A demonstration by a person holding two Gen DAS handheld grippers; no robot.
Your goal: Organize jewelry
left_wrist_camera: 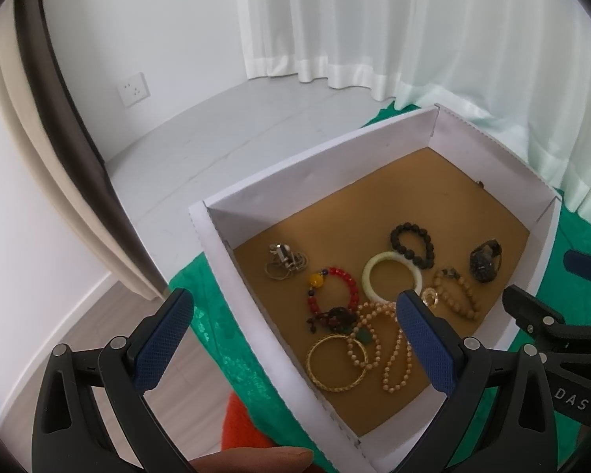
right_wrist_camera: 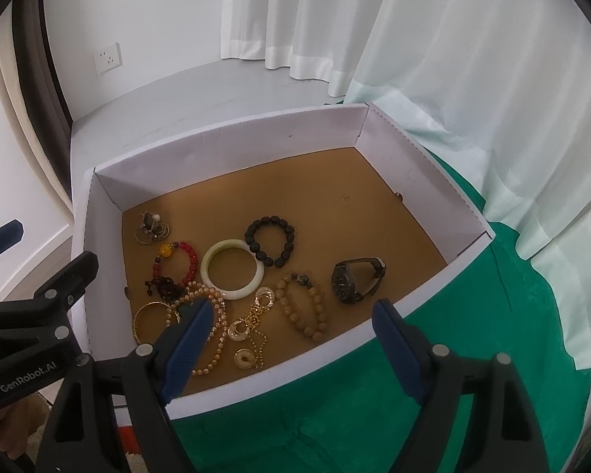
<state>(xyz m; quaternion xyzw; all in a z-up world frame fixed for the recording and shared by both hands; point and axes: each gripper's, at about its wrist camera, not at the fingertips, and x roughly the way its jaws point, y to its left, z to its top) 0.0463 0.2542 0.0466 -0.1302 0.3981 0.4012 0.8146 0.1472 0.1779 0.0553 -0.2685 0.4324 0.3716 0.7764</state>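
While both grippers hang spread wide and empty over the near rim, left gripper (left_wrist_camera: 295,307) and right gripper (right_wrist_camera: 291,315), the jewelry lies bunched in the box (right_wrist_camera: 224,146): jade bangle (right_wrist_camera: 232,274), watch (right_wrist_camera: 358,280), black bracelet (right_wrist_camera: 270,246).

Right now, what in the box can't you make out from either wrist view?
- Pearl necklace: right wrist view, part lies behind the right tongs' left finger.
- Gold bangle: same view, that finger covers its right side.
- Gold pendant chain: left wrist view, mostly behind the left tongs' right finger.
- Ring cluster: both views, too small and tangled to count.
- Watch: left view, blurred; face unreadable.
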